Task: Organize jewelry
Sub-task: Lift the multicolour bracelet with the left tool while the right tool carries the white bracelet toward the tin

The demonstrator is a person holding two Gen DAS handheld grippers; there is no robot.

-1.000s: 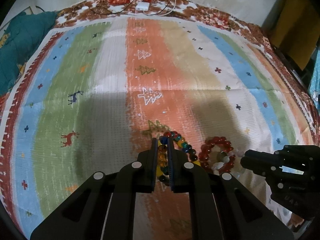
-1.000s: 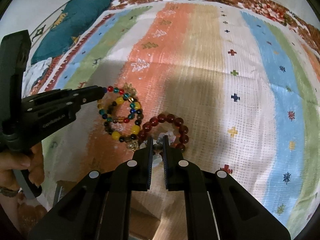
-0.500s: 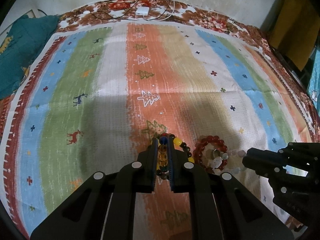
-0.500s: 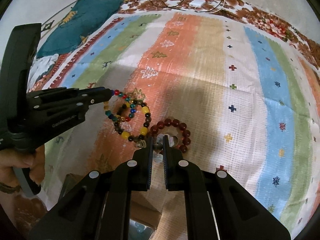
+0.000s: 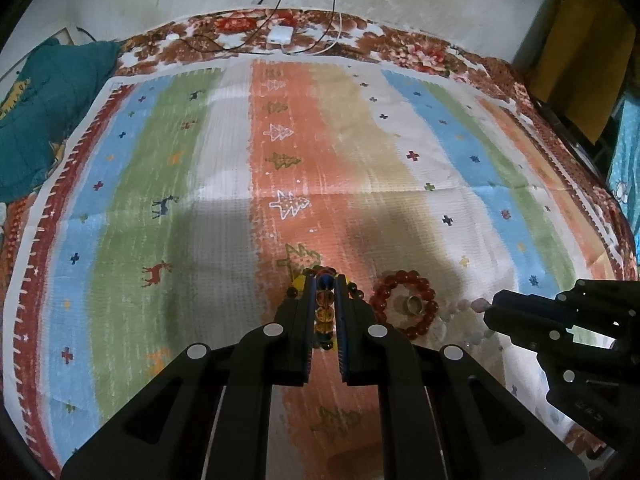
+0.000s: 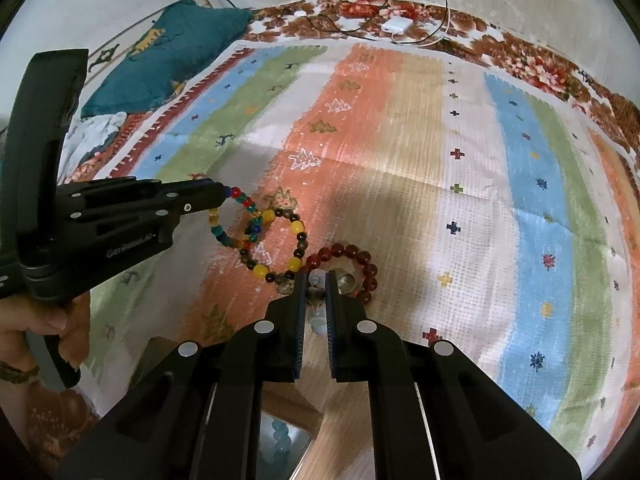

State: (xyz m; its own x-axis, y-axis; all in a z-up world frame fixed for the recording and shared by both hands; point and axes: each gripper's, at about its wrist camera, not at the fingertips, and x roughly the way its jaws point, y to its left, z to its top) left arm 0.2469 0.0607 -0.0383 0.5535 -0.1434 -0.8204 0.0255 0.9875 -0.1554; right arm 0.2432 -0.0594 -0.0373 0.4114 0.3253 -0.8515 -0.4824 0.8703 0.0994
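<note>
My left gripper (image 5: pixel 323 280) is shut on a multicoloured bead bracelet (image 5: pixel 324 308), with amber beads pressed between its pads. In the right wrist view that left gripper (image 6: pixel 224 193) holds the bracelet (image 6: pixel 246 204) off the cloth, and a loop of yellow and dark beads (image 6: pixel 298 228) hangs tangled with it. My right gripper (image 6: pixel 316 279) is shut on a pale bead bracelet (image 6: pixel 318 323), seen from the left as pink and white beads (image 5: pixel 466 306) at the right gripper's tip (image 5: pixel 490 311). A red bead bracelet (image 5: pixel 402 276) (image 6: pixel 352 250) lies on the cloth around a metal ring (image 5: pixel 414 304) (image 6: pixel 347 280).
A striped cloth (image 5: pixel 200 200) with tree and deer motifs covers the surface. A teal cushion (image 5: pixel 44 120) lies far left, a white charger (image 5: pixel 280 35) with cables at the far edge. A wooden box with a mirror (image 6: pixel 280 436) sits under my right gripper. A hand (image 6: pixel 52 320) holds the left gripper.
Both grippers have risen and pulled back, each staying shut on its bracelet. The multicoloured strand has lifted and stretched out; the red bracelet and ring stay on the cloth.
</note>
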